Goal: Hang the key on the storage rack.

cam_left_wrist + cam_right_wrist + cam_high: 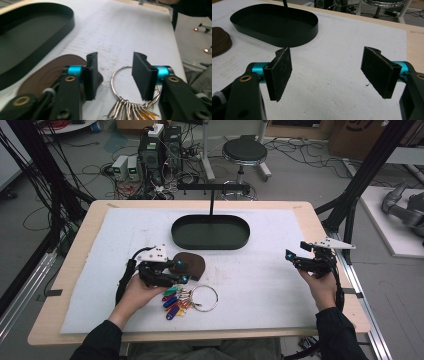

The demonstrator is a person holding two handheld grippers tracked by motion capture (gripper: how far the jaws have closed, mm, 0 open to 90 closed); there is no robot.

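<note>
With the left tool (113, 75) gaping astride the big key ring (135, 86) lying flat on the table (260, 285) beside the brown pouch (192, 264), I'd fear its pads skid off thin wire, while the right tool (327, 72) idles agape.

Lying flat on the white-covered table (260, 285), near its front edge: a key ring (204, 298), large, round and silvery. Fanning out leftward from the ring, a bunch of keys with green, red, blue, purple and orange tags (173, 303). Sitting just in front of a brown zippered pouch (192, 264), its loop (120, 82) resting partly between black pads.
</note>
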